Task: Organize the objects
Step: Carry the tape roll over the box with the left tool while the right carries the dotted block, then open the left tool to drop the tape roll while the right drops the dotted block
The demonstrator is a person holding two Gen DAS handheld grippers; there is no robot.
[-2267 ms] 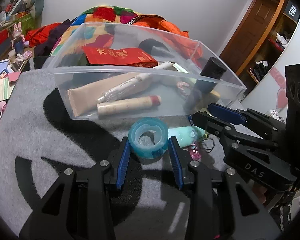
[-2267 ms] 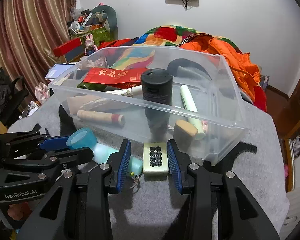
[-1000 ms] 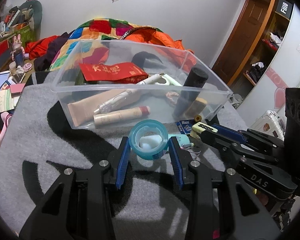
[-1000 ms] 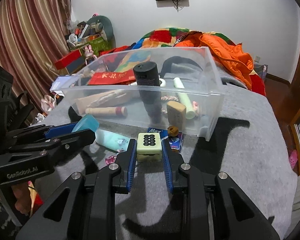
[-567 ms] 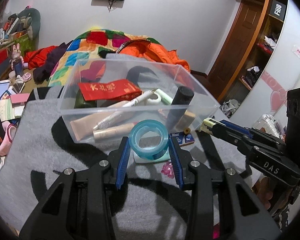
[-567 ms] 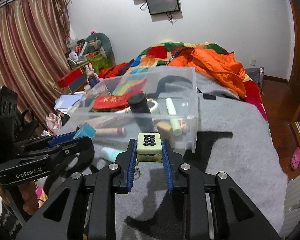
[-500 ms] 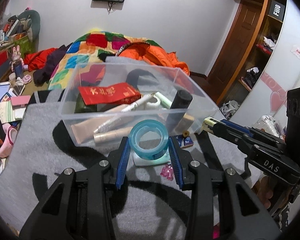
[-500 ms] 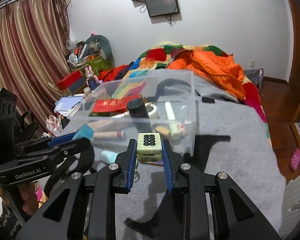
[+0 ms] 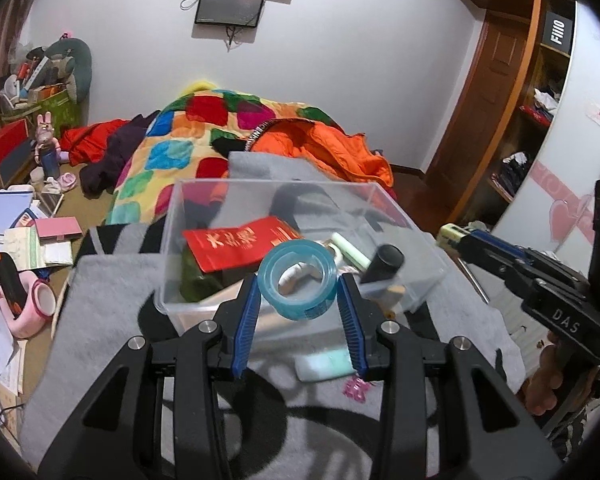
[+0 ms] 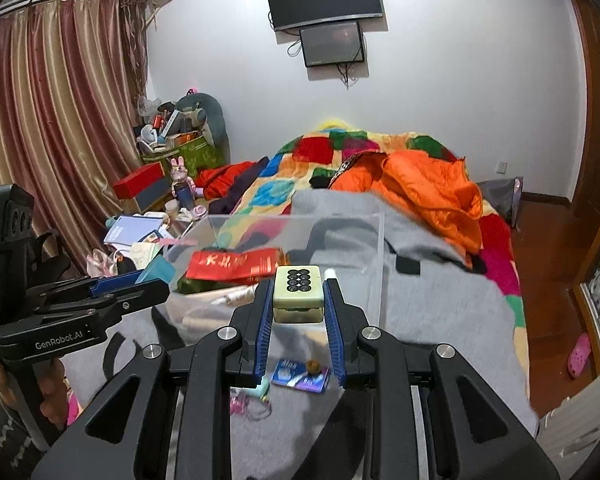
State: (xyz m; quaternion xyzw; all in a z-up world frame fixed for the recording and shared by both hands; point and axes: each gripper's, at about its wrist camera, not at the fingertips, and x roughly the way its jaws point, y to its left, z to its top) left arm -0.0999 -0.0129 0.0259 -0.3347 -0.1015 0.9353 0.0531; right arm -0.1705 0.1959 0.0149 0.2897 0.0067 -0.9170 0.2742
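My left gripper [image 9: 298, 286] is shut on a blue roll of tape [image 9: 297, 279], held in the air in front of a clear plastic bin [image 9: 188, 200]. The bin holds a red packet [image 9: 236, 246], a black cylinder [image 9: 382, 262], a pale green tube [image 9: 350, 250] and other tubes. My right gripper [image 10: 298, 294] is shut on a pale green mahjong tile [image 10: 298, 294] with black dots, raised above the near side of the bin [image 10: 374, 248]. Each gripper shows at the edge of the other's view: the right one [image 9: 456, 236] and the left one [image 10: 156, 276].
On the grey blanket [image 9: 100, 312] below lie a mint green tube [image 9: 326, 364], a pink charm [image 9: 356, 388], a blue card [image 10: 300, 376] and a small brown bead [image 10: 314, 366]. A patchwork quilt [image 9: 188, 148] and an orange jacket [image 10: 424, 192] lie beyond the bin. Clutter fills the floor at the left.
Both grippers have risen with their loads, the tape and the tile, from the blanket to about the height of the bin's rim. The bin now looks lower and smaller in both views.
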